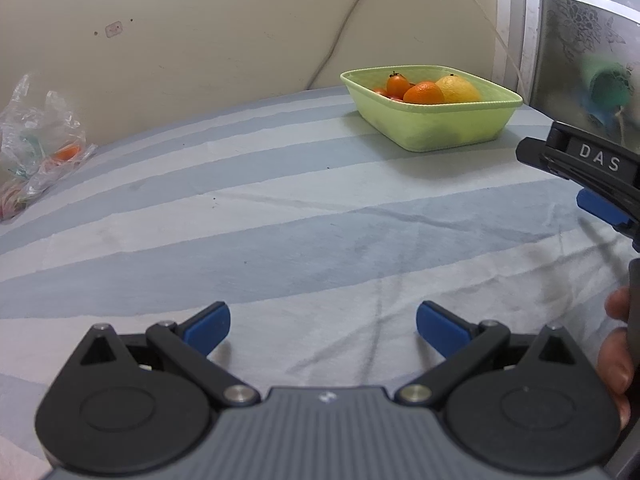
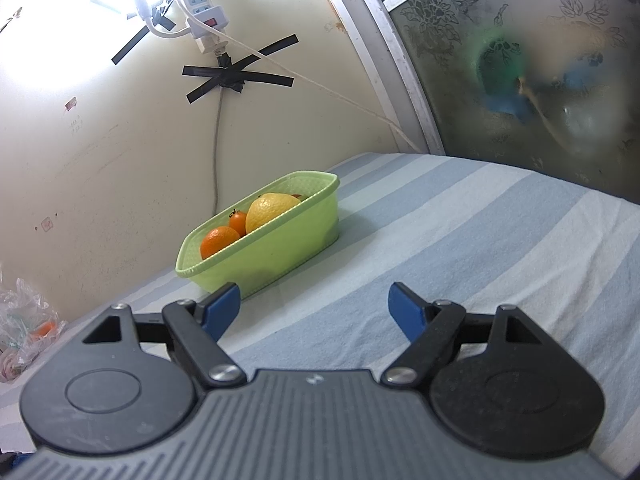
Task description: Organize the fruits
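A light green basket (image 1: 440, 132) stands on the striped cloth at the far right in the left wrist view, and left of centre in the right wrist view (image 2: 280, 248). It holds a yellow lemon (image 1: 460, 89) (image 2: 270, 210), an orange (image 1: 425, 93) (image 2: 219, 241) and small orange tomatoes (image 1: 397, 84) (image 2: 237, 221). My left gripper (image 1: 323, 325) is open and empty, low over the cloth, well short of the basket. My right gripper (image 2: 315, 307) is open and empty, just in front of the basket; it also shows at the right edge of the left wrist view (image 1: 588, 176).
A clear plastic bag (image 1: 40, 140) (image 2: 28, 328) with something orange inside lies at the far left against the wall. A cream wall with a taped power strip (image 2: 202, 20) and cord backs the bed. A frosted glass panel (image 2: 540, 60) stands at the right.
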